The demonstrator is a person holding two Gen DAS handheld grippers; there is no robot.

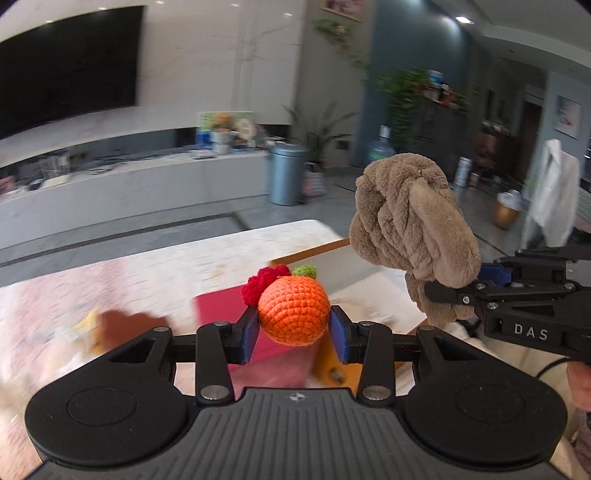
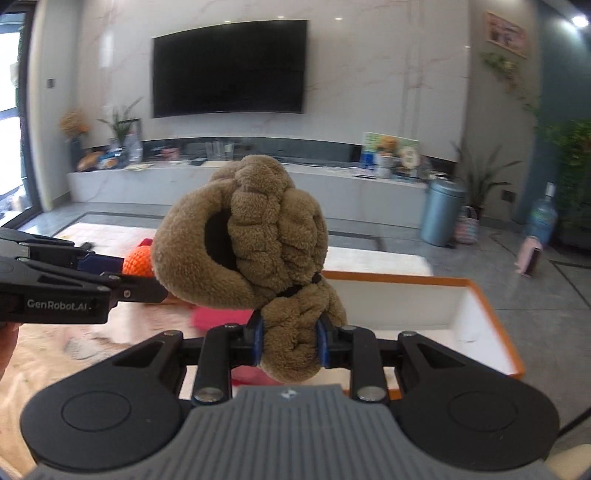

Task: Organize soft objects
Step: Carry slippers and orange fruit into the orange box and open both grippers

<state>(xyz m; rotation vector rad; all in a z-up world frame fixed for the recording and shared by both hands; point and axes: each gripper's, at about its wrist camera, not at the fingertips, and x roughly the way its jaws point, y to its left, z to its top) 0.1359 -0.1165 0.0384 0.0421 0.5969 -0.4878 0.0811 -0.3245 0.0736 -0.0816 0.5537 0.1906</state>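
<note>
In the left wrist view the left gripper (image 1: 293,326) clamps a crocheted orange (image 1: 293,310), green leaf pointing far, above the desk (image 1: 147,273); in the right wrist view the right gripper (image 2: 291,341) pinches an upright brown plush toy (image 2: 255,236) near-left of the orange-rimmed white box (image 2: 491,314), interior bare where seen.

Marble-clad wall (image 2: 369,74) carrying large dark television (image 2: 229,68). Below it, long low white console (image 2: 258,192) with cluttered top. Grey tiled floor (image 2: 554,295) with dark inlay lines. Cylindrical grey bin (image 2: 441,212) beside potted plant (image 2: 480,177). Blue-grey wall (image 1: 413,74) at right with trailing greenery. Window (image 2: 9,92) at far left; recessed ceiling spotlights (image 1: 463,19) lit.
</note>
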